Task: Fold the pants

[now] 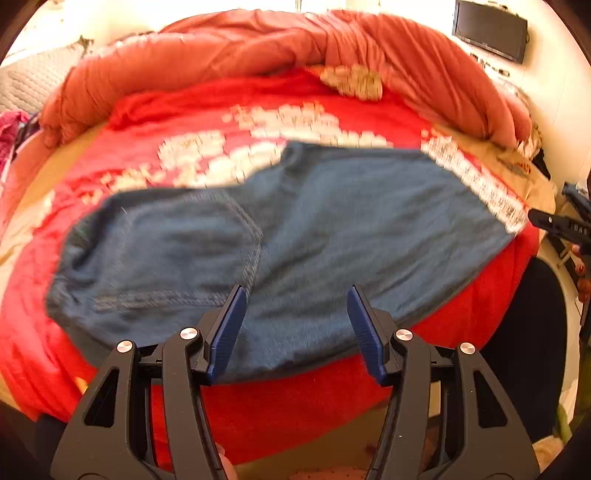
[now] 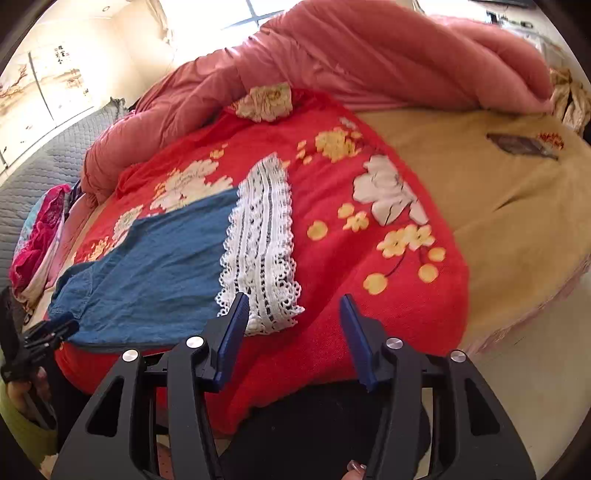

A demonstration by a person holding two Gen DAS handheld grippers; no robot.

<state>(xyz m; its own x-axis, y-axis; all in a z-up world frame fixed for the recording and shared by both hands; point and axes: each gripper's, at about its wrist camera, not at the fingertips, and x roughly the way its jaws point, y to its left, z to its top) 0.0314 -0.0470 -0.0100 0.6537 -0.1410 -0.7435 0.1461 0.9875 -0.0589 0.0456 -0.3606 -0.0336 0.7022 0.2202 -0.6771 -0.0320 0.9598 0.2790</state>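
Blue denim pants (image 1: 295,229) with a white lace cuff (image 1: 476,181) lie flat on a red flowered blanket (image 1: 166,122). My left gripper (image 1: 295,295) is open and empty, just above the near edge of the denim. In the right wrist view the pants (image 2: 155,269) lie to the left, with the lace cuff (image 2: 262,240) ahead of my left fingertip. My right gripper (image 2: 293,301) is open and empty over the red blanket (image 2: 369,258), just right of the cuff. The other gripper (image 2: 40,339) shows at the left edge.
A bunched pink duvet (image 1: 295,40) lies along the far side of the bed. A tan sheet (image 2: 517,184) covers the bed's right part. Pink clothes (image 2: 40,236) lie at the left. A dark wall screen (image 1: 491,29) hangs at the back right.
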